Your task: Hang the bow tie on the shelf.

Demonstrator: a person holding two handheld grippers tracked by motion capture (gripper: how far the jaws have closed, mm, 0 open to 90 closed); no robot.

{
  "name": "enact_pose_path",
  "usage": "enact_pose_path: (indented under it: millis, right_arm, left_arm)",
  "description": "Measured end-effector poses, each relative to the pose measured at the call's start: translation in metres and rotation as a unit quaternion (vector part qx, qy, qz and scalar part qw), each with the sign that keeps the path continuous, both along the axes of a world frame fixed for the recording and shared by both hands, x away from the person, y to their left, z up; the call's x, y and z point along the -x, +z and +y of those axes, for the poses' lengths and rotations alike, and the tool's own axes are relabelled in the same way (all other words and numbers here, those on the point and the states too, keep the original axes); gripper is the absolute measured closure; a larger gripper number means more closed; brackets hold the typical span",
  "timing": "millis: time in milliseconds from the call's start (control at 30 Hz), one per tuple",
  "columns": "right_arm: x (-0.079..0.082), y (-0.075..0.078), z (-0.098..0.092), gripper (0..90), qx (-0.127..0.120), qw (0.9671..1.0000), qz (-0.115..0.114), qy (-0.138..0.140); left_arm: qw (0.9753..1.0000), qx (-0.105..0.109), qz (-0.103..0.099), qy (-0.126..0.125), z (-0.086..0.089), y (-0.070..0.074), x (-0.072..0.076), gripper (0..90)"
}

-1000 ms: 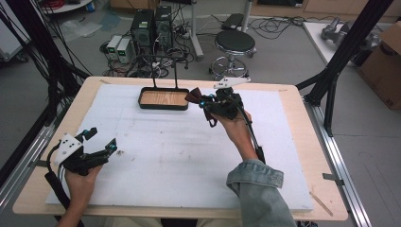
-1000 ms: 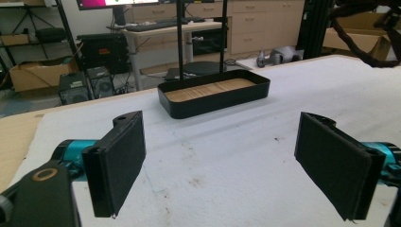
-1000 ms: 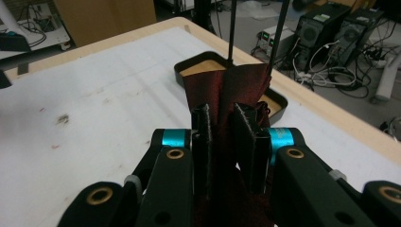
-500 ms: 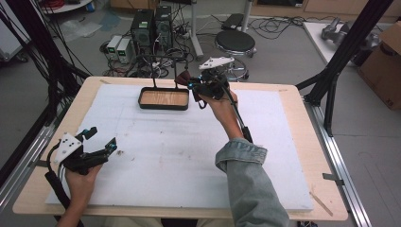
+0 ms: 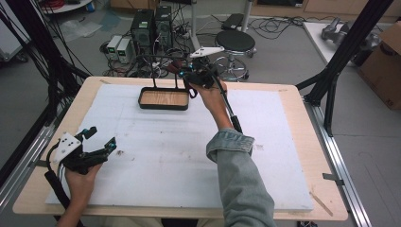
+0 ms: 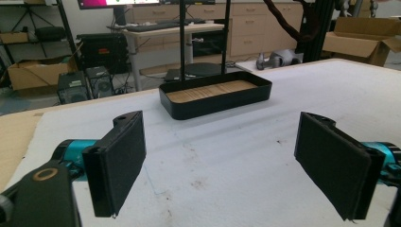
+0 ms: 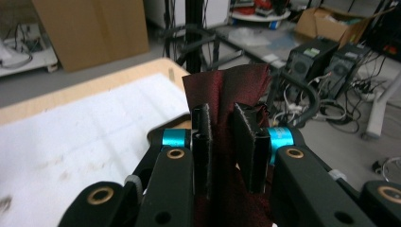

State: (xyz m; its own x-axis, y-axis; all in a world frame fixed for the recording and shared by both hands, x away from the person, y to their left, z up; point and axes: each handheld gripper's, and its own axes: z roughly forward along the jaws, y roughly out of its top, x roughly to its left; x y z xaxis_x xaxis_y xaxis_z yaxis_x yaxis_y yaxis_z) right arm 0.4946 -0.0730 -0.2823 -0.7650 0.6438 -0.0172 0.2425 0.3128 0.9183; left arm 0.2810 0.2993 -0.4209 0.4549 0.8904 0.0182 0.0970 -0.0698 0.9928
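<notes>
Cloth (image 7: 222, 94), dark red, was clamped in my right gripper (image 7: 222, 142) above the tray (image 5: 163, 106), probably for hanging; left gripper (image 6: 222, 161) sat open.

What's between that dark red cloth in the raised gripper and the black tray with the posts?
Nothing visible. The right gripper holds the dark red cloth between its fingers, above the black tray's far right end, beside its upright posts. The tray's wooden floor looks bare.
</notes>
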Motion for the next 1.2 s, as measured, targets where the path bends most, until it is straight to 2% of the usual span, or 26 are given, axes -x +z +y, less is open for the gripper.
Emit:
enact_pose_path:
  millis: [67, 267, 367, 433, 533, 733, 967, 1200]
  right_arm:
    - [-0.005, 0.001, 0.001, 77.8, -0.004, 1.0000, 0.003, -0.004]
    - [-0.017, 0.004, -0.005, 77.8, -0.001, 0.9992, 0.000, -0.041]
    - [-0.021, 0.002, -0.012, 77.8, 0.002, 0.9981, 0.007, -0.060]
    - [-0.026, -0.001, -0.021, 77.8, 0.000, 0.9967, 0.024, -0.078]
    - [-0.027, -0.002, -0.025, 77.8, 0.002, 0.9960, 0.028, -0.085]
    - [-0.031, -0.007, -0.032, 77.7, 0.003, 0.9952, 0.045, -0.086]
    - [-0.035, -0.013, -0.034, 77.2, -0.008, 0.9955, 0.063, -0.070]
    - [-0.035, -0.014, -0.035, 75.4, -0.009, 0.9951, 0.068, -0.072]
  left_arm:
    - [1.0000, -0.001, -0.001, 0.000, 0.000, 0.000, 0.000, 17.7]
    - [1.0000, 0.002, 0.001, -0.001, 0.000, 0.000, 0.000, 17.6]
    - [1.0000, -0.001, 0.002, -0.003, 0.001, 0.000, 0.000, 17.7]
    - [1.0000, 0.000, 0.001, -0.002, 0.000, 0.000, 0.000, 17.7]
    - [1.0000, -0.001, 0.002, -0.002, 0.000, 0.000, 0.000, 17.7]
    - [1.0000, -0.002, 0.002, -0.003, 0.000, 0.000, 0.000, 17.9]
    - [1.0000, 0.001, 0.003, -0.004, -0.001, -0.001, -0.001, 17.9]
    - [1.0000, 0.000, 0.002, -0.004, -0.001, -0.001, -0.001, 17.9]
